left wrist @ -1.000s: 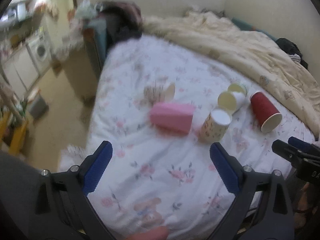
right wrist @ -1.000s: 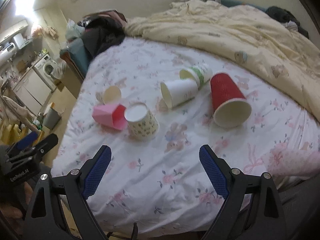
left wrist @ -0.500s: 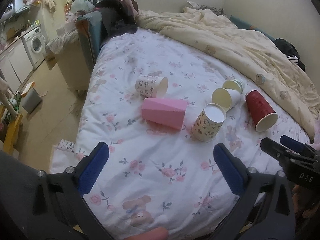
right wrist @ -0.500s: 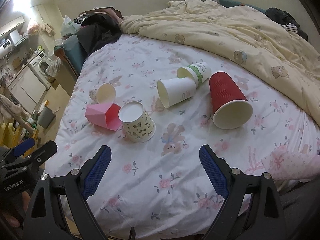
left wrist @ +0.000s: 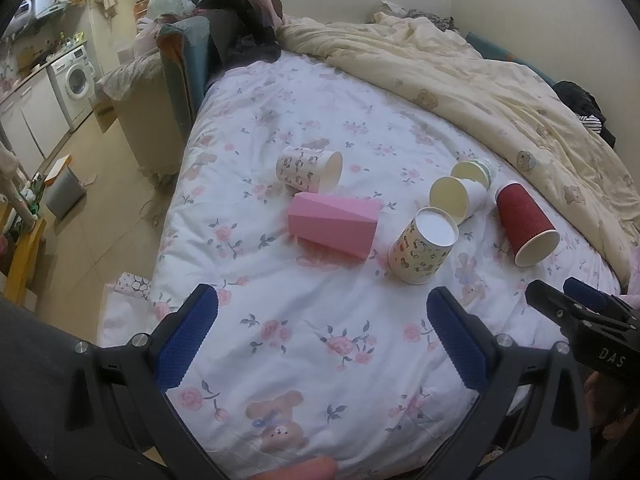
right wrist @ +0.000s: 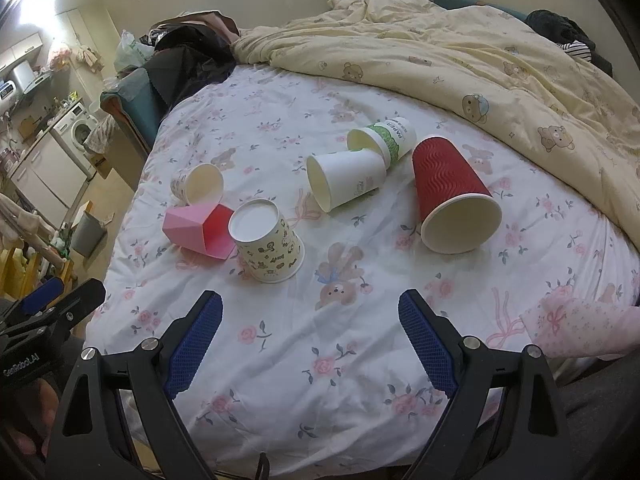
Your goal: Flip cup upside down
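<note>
Several paper cups lie on a floral bed sheet [left wrist: 304, 332]. A yellow patterned cup [left wrist: 422, 252] [right wrist: 268, 244] stands upside down, base up. A pink faceted cup [left wrist: 332, 224] [right wrist: 200, 228], a white patterned cup [left wrist: 310, 170] [right wrist: 198, 184], a plain white cup [left wrist: 458, 198] [right wrist: 346, 182], a green-banded cup [left wrist: 476, 170] [right wrist: 384, 138] and a red ribbed cup [left wrist: 526, 224] [right wrist: 452, 196] lie on their sides. My left gripper [left wrist: 320, 334] is open and empty, short of the cups. My right gripper [right wrist: 310, 332] is open and empty, also short of them.
A cream bear-print duvet [left wrist: 480, 88] [right wrist: 480, 52] is bunched along the far right of the bed. Dark clothes [right wrist: 188, 60] sit on a chair at the bed's far left. The bed's left edge drops to the floor, with a washing machine [left wrist: 76, 78] beyond.
Both grippers drew back and steadied; the left view swung right, so the cups sit further from it and sharper. No cup has moved. Both grippers stay open.
</note>
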The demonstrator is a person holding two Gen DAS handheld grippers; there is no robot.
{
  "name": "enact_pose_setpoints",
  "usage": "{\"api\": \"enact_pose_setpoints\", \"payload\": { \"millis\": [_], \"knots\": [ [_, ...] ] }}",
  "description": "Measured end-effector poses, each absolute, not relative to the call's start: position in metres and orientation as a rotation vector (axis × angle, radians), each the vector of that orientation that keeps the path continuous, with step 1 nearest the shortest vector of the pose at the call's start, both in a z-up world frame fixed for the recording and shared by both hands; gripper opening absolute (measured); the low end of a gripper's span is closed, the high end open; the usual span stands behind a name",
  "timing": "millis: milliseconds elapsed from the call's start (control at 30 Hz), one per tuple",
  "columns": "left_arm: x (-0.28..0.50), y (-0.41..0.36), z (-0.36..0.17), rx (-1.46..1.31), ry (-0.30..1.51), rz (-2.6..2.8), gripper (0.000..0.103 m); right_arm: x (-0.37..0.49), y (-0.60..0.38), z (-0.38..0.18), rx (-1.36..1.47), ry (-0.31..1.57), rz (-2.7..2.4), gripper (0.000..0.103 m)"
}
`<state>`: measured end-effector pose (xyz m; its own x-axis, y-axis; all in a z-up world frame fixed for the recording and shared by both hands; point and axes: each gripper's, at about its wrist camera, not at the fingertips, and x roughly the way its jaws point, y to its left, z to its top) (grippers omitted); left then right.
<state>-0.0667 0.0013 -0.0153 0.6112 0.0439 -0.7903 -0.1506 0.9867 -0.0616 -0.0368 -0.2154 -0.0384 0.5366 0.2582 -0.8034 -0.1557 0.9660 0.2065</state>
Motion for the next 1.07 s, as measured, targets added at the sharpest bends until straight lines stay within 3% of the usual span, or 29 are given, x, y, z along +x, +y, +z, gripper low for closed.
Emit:
{"api": "enact_pose_setpoints", "payload": {
  "millis": [1067],
  "knots": [
    [-0.066, 0.003, -0.024, -0.127, 0.931, 0.125, 0.103, -0.038, -0.205, -0.041, 0.108, 0.991, 0.267, 0.092]
  ]
}}
